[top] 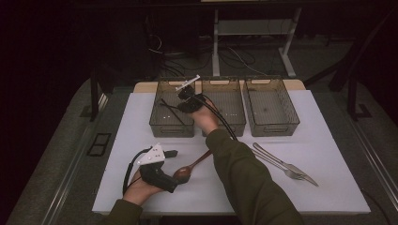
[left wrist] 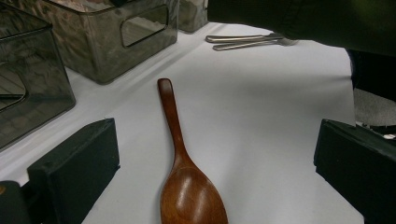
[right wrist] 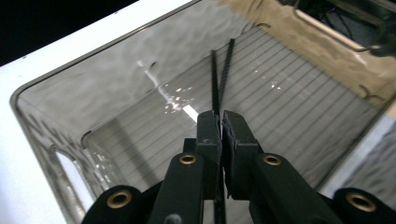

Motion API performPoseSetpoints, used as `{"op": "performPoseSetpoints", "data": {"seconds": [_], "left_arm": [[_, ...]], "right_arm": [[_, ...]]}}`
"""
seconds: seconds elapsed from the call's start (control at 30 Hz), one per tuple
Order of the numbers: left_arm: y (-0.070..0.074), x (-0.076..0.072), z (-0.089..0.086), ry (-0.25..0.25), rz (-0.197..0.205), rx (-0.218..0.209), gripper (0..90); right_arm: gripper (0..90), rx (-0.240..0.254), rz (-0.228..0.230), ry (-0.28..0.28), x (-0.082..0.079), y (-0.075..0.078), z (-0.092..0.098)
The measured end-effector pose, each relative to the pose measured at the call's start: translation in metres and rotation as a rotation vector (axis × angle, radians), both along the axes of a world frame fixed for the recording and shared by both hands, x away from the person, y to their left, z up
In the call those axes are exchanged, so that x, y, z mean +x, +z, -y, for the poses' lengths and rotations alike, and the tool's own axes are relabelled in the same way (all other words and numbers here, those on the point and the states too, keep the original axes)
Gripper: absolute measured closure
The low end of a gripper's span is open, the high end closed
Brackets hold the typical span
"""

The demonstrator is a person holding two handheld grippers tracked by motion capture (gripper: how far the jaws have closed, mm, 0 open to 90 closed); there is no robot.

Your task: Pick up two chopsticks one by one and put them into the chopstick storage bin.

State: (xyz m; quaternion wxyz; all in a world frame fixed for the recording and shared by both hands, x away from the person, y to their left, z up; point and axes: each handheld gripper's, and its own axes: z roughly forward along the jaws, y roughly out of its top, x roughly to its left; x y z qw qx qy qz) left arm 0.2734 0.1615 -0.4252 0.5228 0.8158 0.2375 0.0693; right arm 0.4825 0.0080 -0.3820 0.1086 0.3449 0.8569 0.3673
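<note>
A white surface (top: 324, 154) carries three grey bins in a row along its far edge: left (top: 159, 123), middle (top: 231, 105), right (top: 272, 108). A wooden spoon (top: 190, 168) lies near the front. A fork (top: 281, 168) and knife (top: 293, 168) lie side by side to the right.

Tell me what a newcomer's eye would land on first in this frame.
The right claw, shut on a pair of black chopsticks, reaching into the leftmost of three smoky bins at the table's far edge. Next, the wooden spoon lying between the open left claw's jaws near the front, and the metal cutlery at right.
</note>
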Motion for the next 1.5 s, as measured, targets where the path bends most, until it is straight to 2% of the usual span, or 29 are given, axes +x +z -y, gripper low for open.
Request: {"op": "performPoseSetpoints", "data": {"seconds": [0.13,0.37,0.6,0.63,0.73,0.83,0.93,1.1,1.23,1.5], "left_arm": [[0.0,0.0,0.0,0.0,0.001,0.001,0.0],[0.0,0.0,0.0,0.0,0.0,0.001,0.0],[0.0,0.0,0.0,0.001,0.002,0.004,0.0],[0.0,0.0,-0.001,0.0,0.004,0.005,0.0],[0.0,0.0,0.0,0.0,0.001,0.008,0.0],[-0.001,0.0,0.0,0.001,0.002,0.01,0.0],[0.0,0.0,0.0,0.001,0.006,0.012,0.0],[-0.001,0.0,0.001,0.001,0.005,0.015,0.0],[0.0,0.0,0.0,-0.003,0.007,0.022,0.0],[-0.001,0.0,0.001,-0.002,0.005,0.021,0.0]], "right_arm": [[82.6,-0.007,-0.025,0.007,0.0,-0.004,0.0],[69.4,0.043,-0.031,0.008,-0.001,0.004,0.005],[58.2,0.098,-0.025,0.037,-0.007,0.013,0.018],[58.8,0.105,-0.031,0.043,-0.009,0.014,0.021],[70.8,0.1,-0.012,0.071,-0.019,0.018,0.028],[81.8,0.089,-0.014,0.097,-0.028,0.022,0.037],[88.6,0.083,-0.018,0.119,-0.039,0.025,0.046],[88.9,0.074,-0.031,0.149,-0.053,0.025,0.057],[88.9,0.058,-0.04,0.152,-0.06,0.022,0.062],[88.9,0.044,-0.049,0.147,-0.06,0.014,0.062]]}}
